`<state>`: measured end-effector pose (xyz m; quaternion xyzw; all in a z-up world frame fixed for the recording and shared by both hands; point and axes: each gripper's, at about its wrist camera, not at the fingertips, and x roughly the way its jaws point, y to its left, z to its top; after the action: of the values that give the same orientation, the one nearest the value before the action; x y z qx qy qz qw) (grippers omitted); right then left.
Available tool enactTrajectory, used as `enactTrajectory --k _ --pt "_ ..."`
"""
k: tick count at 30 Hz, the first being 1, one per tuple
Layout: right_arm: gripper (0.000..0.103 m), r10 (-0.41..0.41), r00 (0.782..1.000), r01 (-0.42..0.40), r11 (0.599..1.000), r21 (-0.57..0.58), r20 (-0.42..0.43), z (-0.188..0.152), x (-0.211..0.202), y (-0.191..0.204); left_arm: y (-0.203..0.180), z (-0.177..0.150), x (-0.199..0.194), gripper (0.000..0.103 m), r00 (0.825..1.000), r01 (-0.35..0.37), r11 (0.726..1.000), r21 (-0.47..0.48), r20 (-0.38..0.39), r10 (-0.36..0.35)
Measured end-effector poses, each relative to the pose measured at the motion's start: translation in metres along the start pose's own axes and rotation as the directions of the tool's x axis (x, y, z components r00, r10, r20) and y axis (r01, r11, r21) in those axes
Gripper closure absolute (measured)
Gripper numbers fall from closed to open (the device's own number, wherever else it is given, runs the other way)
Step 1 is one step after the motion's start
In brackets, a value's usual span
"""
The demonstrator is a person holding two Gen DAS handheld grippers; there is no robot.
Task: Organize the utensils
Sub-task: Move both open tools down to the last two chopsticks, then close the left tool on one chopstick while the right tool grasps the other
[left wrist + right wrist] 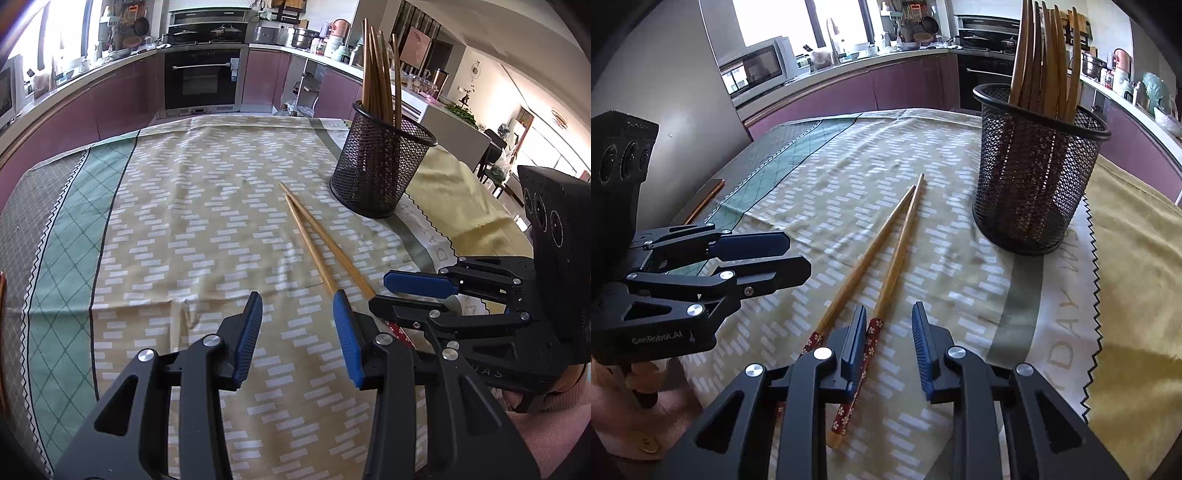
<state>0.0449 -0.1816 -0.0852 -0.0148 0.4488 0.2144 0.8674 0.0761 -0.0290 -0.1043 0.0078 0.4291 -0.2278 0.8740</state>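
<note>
Two loose chopsticks (886, 266) lie on the patterned tablecloth (184, 221), tips nearly touching and pointing away, the thick ends with their red flower-print bands splayed apart towards the grippers. Just beyond their tips stands a black mesh holder (1034, 177), upright on the cloth near its zigzag-edged border. It already carries a bundle of wooden chopsticks (1041, 55) that lean against its rim and stick out well above it.

By that layout, most of the tidying looks done: the standing bundle is in place, and this last pair on the worktop is what remains to be lifted and dropped in.

The right gripper (890, 350) points down over the decorated ends. Its jaws are narrow but not closed; the right-hand chopstick runs between the pads beside the left one, and whether that pad presses on it cannot be told. The other chopstick passes outside, under the left finger. The left gripper (299, 332) hangs just beside it, jaws moderately apart and empty over bare cloth.

Further out, a kitchen counter with an oven (201, 79) curves round the room.
</note>
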Motion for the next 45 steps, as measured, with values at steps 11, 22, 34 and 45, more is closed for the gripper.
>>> enactTrajectory --k 11,22,34,45 --pt "0.083 0.008 1.0 -0.008 0.998 0.068 0.003 -0.001 -0.004 -0.022 -0.024 -0.001 0.025 0.065 0.998 0.007 0.997 0.071 -0.063 -0.002" --pt "0.083 -0.017 1.0 0.017 0.999 0.031 0.004 0.011 0.005 -0.02 -0.015 0.007 0.03 0.077 0.998 -0.025 0.999 0.031 -0.062 0.027" --pt "0.083 -0.055 0.999 0.055 0.997 -0.048 0.004 0.041 0.03 -0.014 -0.007 0.031 0.049 0.082 0.996 -0.052 0.998 0.036 -0.071 0.054" --pt "0.092 -0.065 0.998 0.066 0.996 -0.057 0.009 0.046 0.035 -0.014 -0.002 0.037 0.055 0.093 0.996 -0.066 0.998 0.009 -0.067 0.066"
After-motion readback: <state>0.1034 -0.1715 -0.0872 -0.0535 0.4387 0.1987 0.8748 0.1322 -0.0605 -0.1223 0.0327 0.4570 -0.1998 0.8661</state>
